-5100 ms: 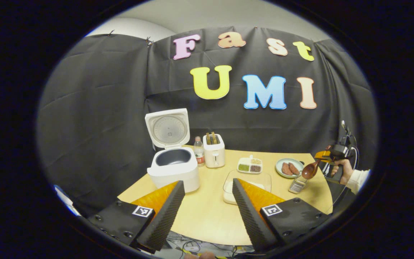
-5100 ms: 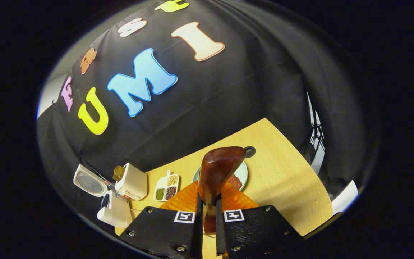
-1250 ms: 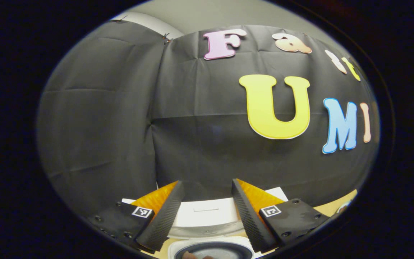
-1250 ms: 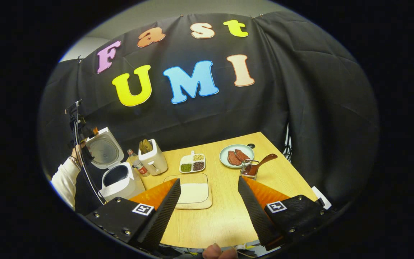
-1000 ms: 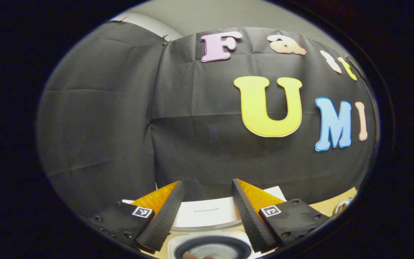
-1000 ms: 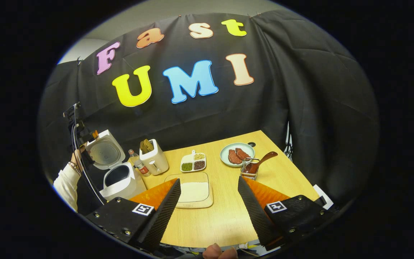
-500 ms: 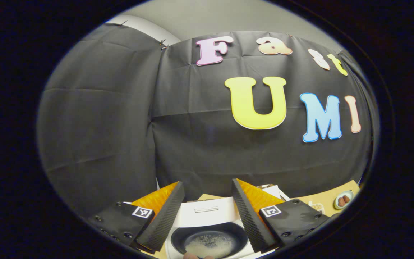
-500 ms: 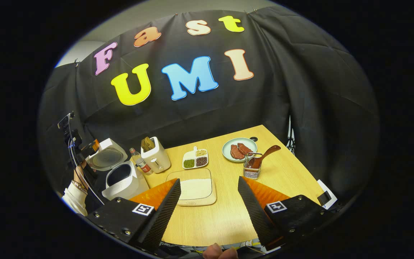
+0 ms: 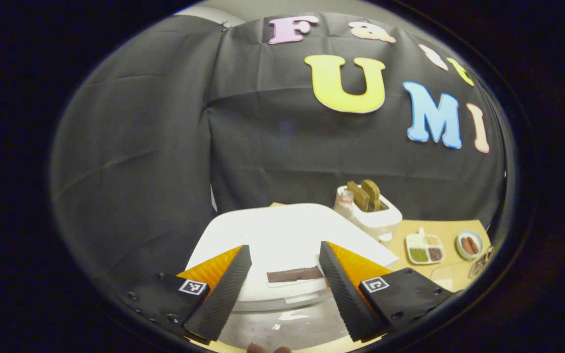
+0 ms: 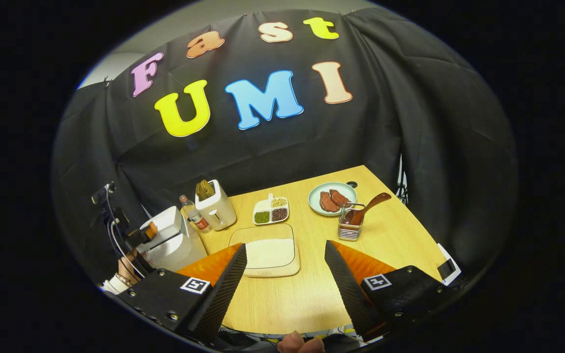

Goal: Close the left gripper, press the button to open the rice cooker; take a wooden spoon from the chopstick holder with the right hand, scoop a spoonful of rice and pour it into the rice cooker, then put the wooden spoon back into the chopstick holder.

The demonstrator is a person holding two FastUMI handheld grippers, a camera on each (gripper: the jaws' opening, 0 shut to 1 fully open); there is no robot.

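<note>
- Two grippers, both with fingers spread apart, nothing between them.
- table (image 10: 390,235): light wood, fills lower centre of right gripper view; a strip of it shows at lower right of left gripper view.
- rice cooker (image 9: 282,235): white, lid down, bottom centre of left gripper view; at lower left in right gripper view (image 10: 172,240).
- left gripper (image 9: 282,287): over the cooker lid, front latch panel seen in the gap; contact with lid unclear. In right gripper view it sits at far left edge beside the cooker, held by a hand (image 10: 125,269).
- right gripper (image 10: 285,284): bottom centre, above table's near edge, rice tray (image 10: 268,255) just beyond.
- toaster (image 10: 215,205): behind cooker, centre-left.
- chopstick holder (image 10: 348,226): wire basket, right of centre, beside meat plate (image 10: 329,198).
- wooden spoon (image 10: 366,208): standing in the holder, handle leaning right.
</note>
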